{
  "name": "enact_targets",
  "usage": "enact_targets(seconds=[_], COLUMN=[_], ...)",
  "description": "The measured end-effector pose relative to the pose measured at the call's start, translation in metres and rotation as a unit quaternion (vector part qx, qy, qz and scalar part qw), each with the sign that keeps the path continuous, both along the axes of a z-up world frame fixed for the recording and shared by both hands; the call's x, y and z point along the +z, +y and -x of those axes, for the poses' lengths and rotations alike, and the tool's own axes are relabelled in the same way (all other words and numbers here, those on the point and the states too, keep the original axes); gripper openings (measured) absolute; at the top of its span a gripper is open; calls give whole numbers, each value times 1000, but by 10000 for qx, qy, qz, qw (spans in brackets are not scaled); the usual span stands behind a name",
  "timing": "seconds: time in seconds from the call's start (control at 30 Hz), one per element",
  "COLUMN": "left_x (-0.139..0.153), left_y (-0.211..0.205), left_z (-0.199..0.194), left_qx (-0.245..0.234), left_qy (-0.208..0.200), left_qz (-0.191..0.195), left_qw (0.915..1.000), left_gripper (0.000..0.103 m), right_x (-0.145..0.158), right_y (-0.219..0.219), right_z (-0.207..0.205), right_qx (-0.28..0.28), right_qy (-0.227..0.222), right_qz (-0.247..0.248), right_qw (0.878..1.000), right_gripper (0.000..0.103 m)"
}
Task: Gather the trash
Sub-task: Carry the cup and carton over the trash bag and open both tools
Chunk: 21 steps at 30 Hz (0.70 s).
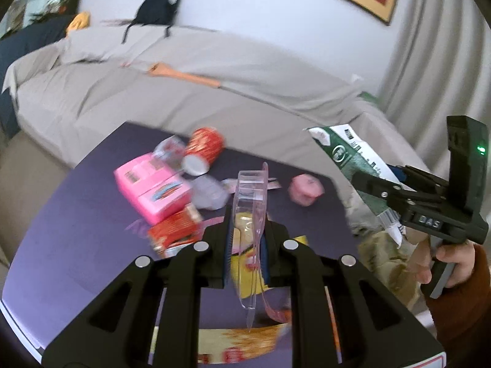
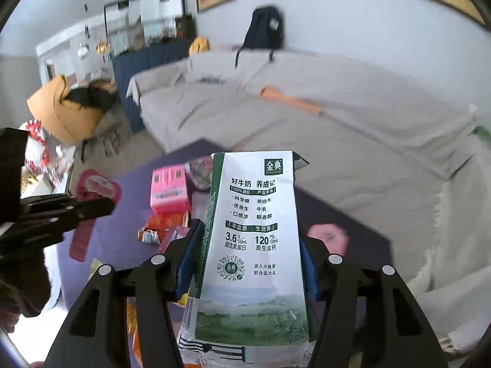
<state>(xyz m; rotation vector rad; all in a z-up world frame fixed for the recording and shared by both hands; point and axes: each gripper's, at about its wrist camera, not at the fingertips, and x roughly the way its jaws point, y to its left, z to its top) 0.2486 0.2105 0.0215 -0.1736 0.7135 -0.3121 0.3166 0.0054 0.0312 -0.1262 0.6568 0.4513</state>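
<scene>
Green-and-white milk carton (image 2: 254, 245) printed with dark lettering and a meadow scene, pink box (image 1: 153, 185) and red-and-gold patterned cup (image 1: 202, 150) near the purple table's (image 1: 76, 230) far edge, beige sofa cover (image 1: 184, 92) beyond.

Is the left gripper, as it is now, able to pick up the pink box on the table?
Probably not yet: the left gripper is shut on a clear plastic container, so nothing can enter it. The pink box itself lies uncovered.

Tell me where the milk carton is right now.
The milk carton is off the table, clamped in the right gripper and filling the middle of the right wrist view. In the left wrist view it shows at right, above the table's edge.
</scene>
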Motion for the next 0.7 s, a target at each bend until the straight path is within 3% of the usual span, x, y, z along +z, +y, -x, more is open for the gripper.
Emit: enact_targets(seconds=[0.17, 0.33, 0.7], left_x=[22, 24, -19], left_y=[-57, -127, -289], left_z=[10, 18, 47], left_qx=[-539, -1148, -2611], left_qy=[-134, -131, 366], left_qz=[26, 52, -139], left_qw=[9985, 9933, 9645], left_gripper=[13, 13, 13], right_x=[32, 43, 13], right_y=[-55, -130, -276], right_z=[49, 96, 178], right_qx=[-309, -879, -2270], right_qy=[-526, -776, -833], right_qz=[36, 18, -150], right_qw=[9981, 9931, 9702], right_gripper=[54, 54, 54])
